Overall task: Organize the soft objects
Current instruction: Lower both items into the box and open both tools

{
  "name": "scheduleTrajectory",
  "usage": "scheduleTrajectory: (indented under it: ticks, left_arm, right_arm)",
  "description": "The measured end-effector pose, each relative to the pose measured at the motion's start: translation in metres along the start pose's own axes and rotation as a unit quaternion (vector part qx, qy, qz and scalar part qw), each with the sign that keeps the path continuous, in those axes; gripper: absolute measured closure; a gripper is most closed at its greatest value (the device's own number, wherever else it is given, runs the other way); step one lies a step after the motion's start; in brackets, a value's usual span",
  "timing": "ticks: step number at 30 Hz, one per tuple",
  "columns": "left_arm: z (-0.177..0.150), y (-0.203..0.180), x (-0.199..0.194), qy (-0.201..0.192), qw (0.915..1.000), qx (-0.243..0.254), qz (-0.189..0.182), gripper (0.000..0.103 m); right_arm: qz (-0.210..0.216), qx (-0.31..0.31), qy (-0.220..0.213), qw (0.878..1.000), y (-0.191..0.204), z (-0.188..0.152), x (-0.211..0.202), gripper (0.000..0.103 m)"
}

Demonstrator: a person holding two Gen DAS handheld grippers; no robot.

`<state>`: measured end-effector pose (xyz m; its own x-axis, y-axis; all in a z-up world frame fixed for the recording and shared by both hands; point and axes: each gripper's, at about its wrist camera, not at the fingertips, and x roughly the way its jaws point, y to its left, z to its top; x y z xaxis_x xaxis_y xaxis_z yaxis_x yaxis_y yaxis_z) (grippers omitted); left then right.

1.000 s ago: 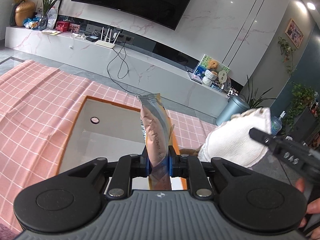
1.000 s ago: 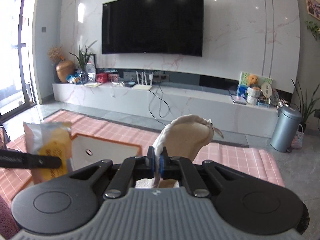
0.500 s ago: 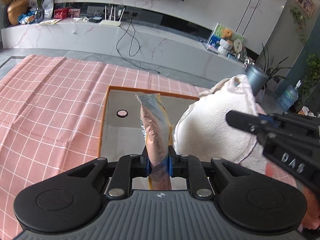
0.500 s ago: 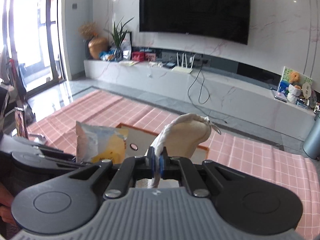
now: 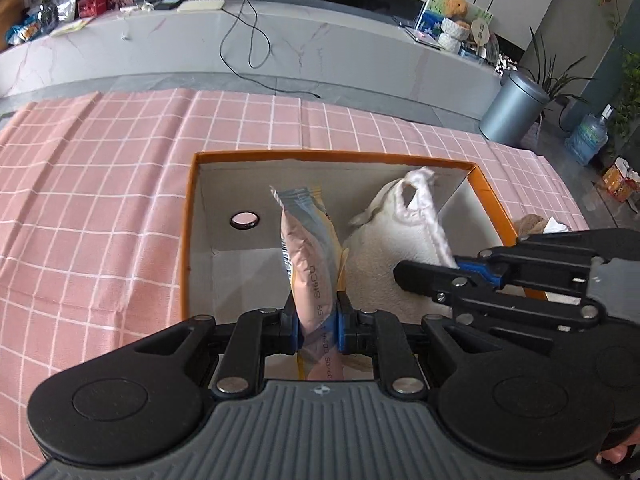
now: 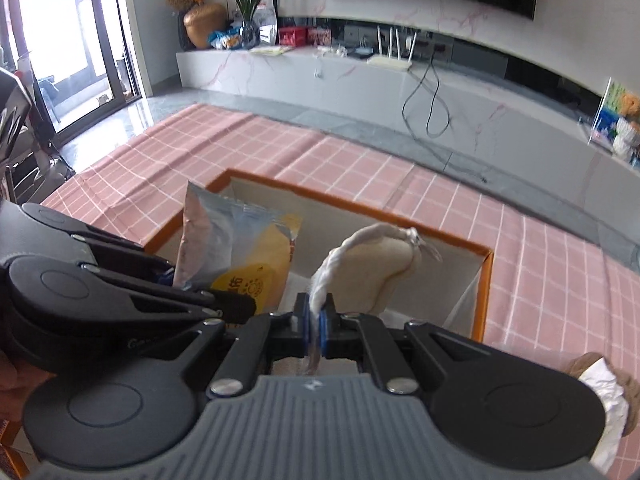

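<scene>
The left gripper [image 5: 318, 320] is squeezed tight on a puffy pink and yellow snack bag [image 5: 310, 256]; the bag stands up from the jaws, over the open orange cardboard box with white insides [image 5: 192, 216]; the right gripper [image 6: 316, 322] pinches the thin edge of a soft white cloth pouch [image 6: 372, 272], and that pouch hangs over the right side of the same box, just beside the bag.

I think both things are about to go into the box; the two grippers are very close, so they could bump, or the pouch could push the bag; if a gripper lets go too high, the light bag could land on the rim and tip out.

The box sits on a pink checked tablecloth [image 5: 100, 200]; a brown and white soft thing [image 6: 600, 380] lies on the cloth near the box's right side; nothing else blocks the box; a long white marble shelf [image 5: 280, 40] and a grey bin [image 5: 516, 112] stand far behind.
</scene>
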<state>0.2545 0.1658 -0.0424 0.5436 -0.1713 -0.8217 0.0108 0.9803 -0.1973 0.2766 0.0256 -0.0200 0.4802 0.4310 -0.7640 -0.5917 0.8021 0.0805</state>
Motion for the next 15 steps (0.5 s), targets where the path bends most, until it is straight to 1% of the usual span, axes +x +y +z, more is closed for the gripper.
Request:
scheduleTrajectory:
  ticks: [3, 5, 6, 8, 11, 12, 14, 15]
  left_arm:
    - [0.003, -0.007, 0.006, 0.003, 0.9995, 0.019, 0.026, 0.085]
    - [0.005, -0.008, 0.01, 0.007, 0.9992, 0.021, 0.032, 0.084]
    - [0.007, -0.008, 0.011, 0.007, 0.9991, 0.021, 0.036, 0.082]
    - [0.009, -0.009, 0.012, 0.007, 0.9989, 0.023, 0.041, 0.081]
    - [0.009, -0.013, 0.011, -0.004, 0.9974, 0.044, 0.056, 0.074]
    - [0.01, -0.014, 0.009, -0.016, 0.9972, 0.047, 0.057, 0.069]
    - [0.01, -0.014, 0.003, -0.031, 0.997, 0.042, 0.057, 0.064]
    - [0.011, -0.014, -0.002, -0.042, 0.9965, 0.036, 0.063, 0.049]
  right_arm:
    - [-0.003, 0.005, 0.003, 1.0, -0.004, 0.0, 0.006, 0.101]
    - [-0.009, 0.009, 0.01, 1.0, -0.006, 0.0, 0.008, 0.101]
    - [-0.015, 0.007, 0.013, 1.0, -0.006, 0.002, 0.01, 0.101]
    - [-0.025, -0.004, 0.015, 1.0, -0.005, 0.002, 0.012, 0.101]
    - [-0.035, -0.02, 0.015, 0.999, -0.003, 0.002, 0.013, 0.101]
    - [-0.035, -0.026, 0.015, 0.999, -0.003, 0.002, 0.013, 0.101]
    - [-0.041, -0.034, 0.014, 0.998, -0.002, 0.0, 0.013, 0.1]
    - [-0.045, -0.037, 0.013, 0.998, -0.003, -0.001, 0.012, 0.1]
